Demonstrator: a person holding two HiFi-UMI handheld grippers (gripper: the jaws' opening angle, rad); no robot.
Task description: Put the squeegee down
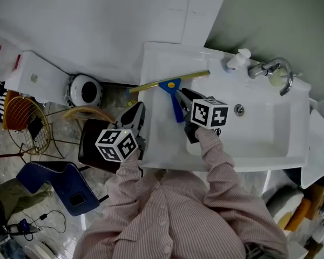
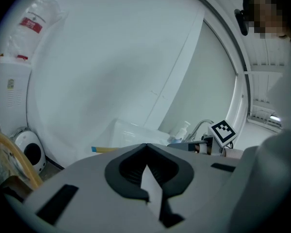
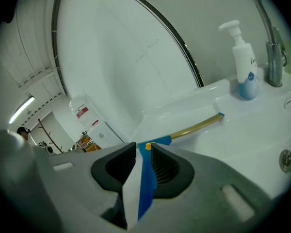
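The squeegee (image 1: 170,81) lies across the left deck of the white sink (image 1: 155,134): gold blade toward the wall, blue handle (image 1: 176,106) toward me. My right gripper (image 1: 183,99) is at the near end of that handle. In the right gripper view the blue handle (image 3: 146,178) runs between the jaws (image 3: 143,152), against the right pad, with a white gap on its left, so the gripper is open. The gold blade (image 3: 196,125) rests on the deck beyond. My left gripper (image 1: 136,113) hangs left of the sink over the floor, shut and empty (image 2: 145,147).
A soap pump bottle (image 1: 238,59) (image 3: 243,67) and a chrome faucet (image 1: 270,69) (image 3: 274,57) stand at the sink's back, with the drain (image 1: 238,109) in the basin. On the floor at left are a wire basket (image 1: 21,120), a round white appliance (image 1: 85,90) and a dark stool (image 1: 94,144).
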